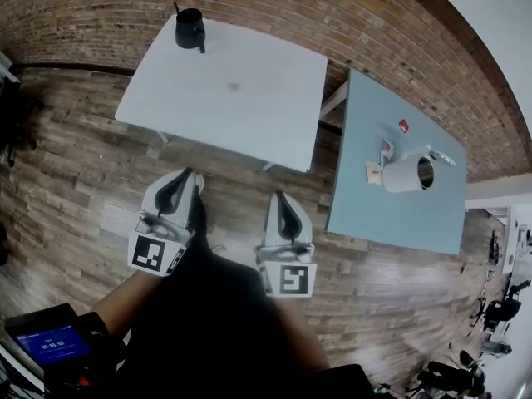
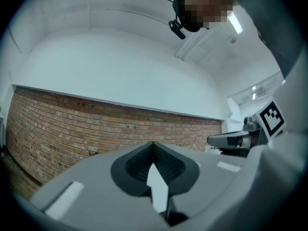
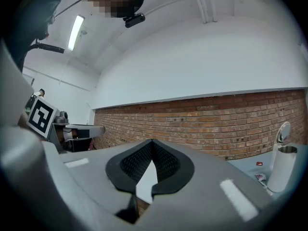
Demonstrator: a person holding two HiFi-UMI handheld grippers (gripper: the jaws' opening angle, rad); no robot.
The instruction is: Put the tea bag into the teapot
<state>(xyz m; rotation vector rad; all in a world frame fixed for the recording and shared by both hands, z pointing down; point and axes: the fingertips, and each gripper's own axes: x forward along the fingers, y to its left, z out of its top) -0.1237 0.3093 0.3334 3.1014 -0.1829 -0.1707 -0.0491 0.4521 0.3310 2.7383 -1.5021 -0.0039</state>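
Your left tool [image 1: 189, 177] and right tool [image 1: 279, 198]: jaws together, nothing held. Teapot [image 1: 409, 174] stands on the right worktop [image 1: 391, 223], tea bag [image 1: 374, 173] just beside it, both well apart from your tools.

Beside the teapot [image 1: 411, 174] on the tabletop [image 1: 391, 214], small packets [image 1: 374, 173] are lying too small to identify; a screen device [image 1: 50, 343] is running off the lower left corner.

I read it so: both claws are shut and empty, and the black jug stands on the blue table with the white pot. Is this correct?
Not quite. The head view shows the black jug on the white table, not the blue table, where the white pot stands. The left claw and right claw are indeed shut and empty.
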